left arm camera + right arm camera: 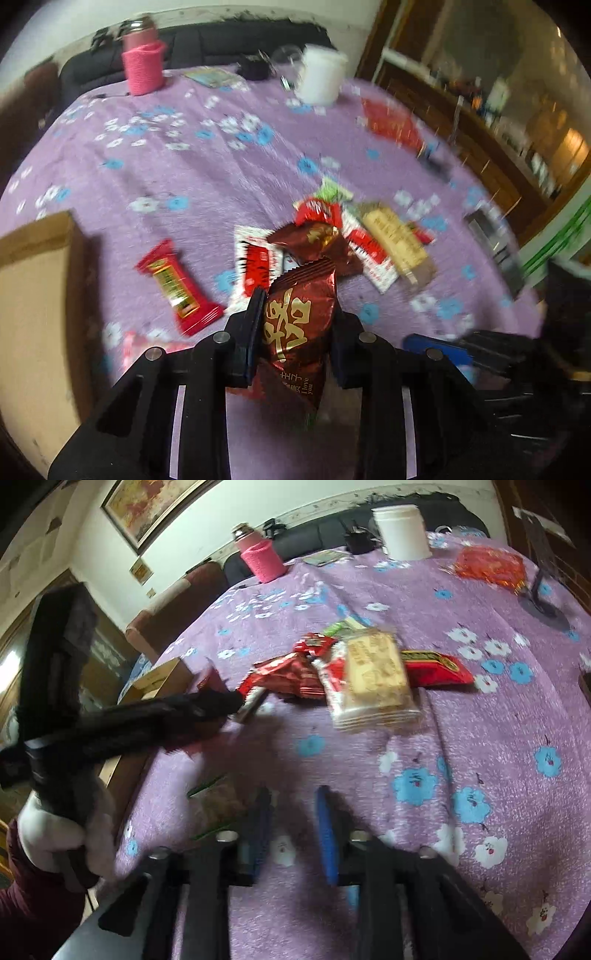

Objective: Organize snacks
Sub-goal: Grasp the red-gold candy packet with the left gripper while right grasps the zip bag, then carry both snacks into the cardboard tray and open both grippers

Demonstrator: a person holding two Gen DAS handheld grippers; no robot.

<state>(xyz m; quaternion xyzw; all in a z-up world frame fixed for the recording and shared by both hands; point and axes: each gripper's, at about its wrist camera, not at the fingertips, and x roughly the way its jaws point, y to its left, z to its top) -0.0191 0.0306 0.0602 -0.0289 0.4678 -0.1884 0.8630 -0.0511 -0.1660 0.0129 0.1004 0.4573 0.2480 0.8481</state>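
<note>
Gripping dark-red snack packet, left tool.

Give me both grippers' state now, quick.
Left gripper: closed on a dark red snack packet, lifted off the table.
Right gripper: open, nothing between its fingers, over the purple tablecloth.

- A dark red foil snack packet with gold characters stands nearly upright, pinched between the left claw's two fingers, its crimped top edge above them.
- Just ahead of that claw, a heap of snacks lies on the worktop: another dark red packet, red-and-white wrappers, a pale cracker pack, a green-edged one behind.
- Ahead and left of that claw, apart from the heap, a red bar with a gold label lies flat, diagonal.
- A cardboard box sits at that claw's far left.
</note>
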